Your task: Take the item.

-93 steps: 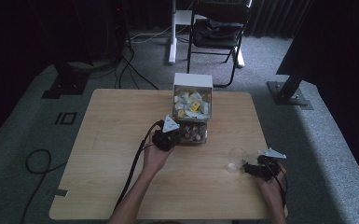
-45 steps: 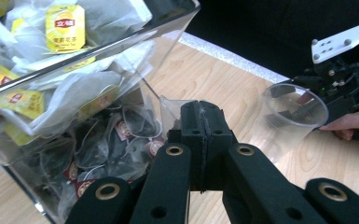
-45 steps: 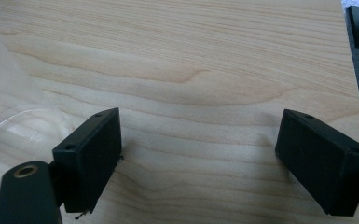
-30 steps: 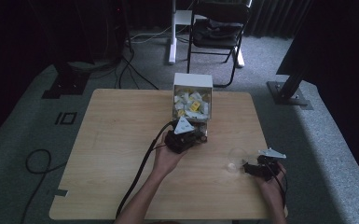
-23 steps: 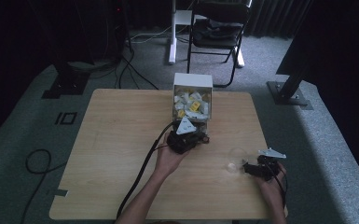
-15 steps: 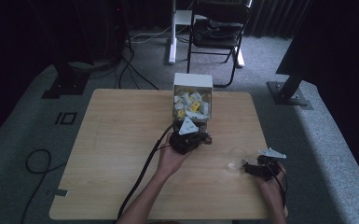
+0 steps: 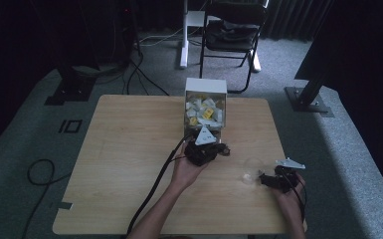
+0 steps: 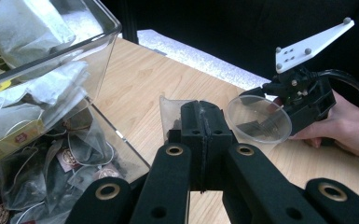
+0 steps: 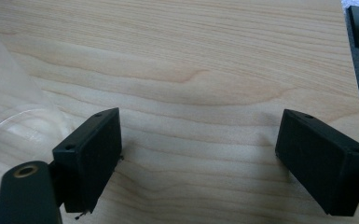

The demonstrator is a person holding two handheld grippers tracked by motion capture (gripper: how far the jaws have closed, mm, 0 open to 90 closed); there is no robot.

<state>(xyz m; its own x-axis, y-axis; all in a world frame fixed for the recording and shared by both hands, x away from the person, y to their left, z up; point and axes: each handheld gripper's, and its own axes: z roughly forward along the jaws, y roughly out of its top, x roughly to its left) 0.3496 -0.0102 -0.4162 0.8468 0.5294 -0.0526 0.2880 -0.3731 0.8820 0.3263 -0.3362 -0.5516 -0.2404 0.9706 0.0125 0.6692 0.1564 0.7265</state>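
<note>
pinching clear tea bag [image 8: 171, 111], left gripper [image 8: 205, 135] closed

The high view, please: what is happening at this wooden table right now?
A person works with two hand-held grippers at the light wooden table. The left gripper is shut on a translucent tea bag sachet beside the clear plastic box of tea bags, which lies with its open mouth facing the person. The right gripper, jaws open, rests on the table beside a clear plastic cup. The sachet is not yet in the cup.
</note>
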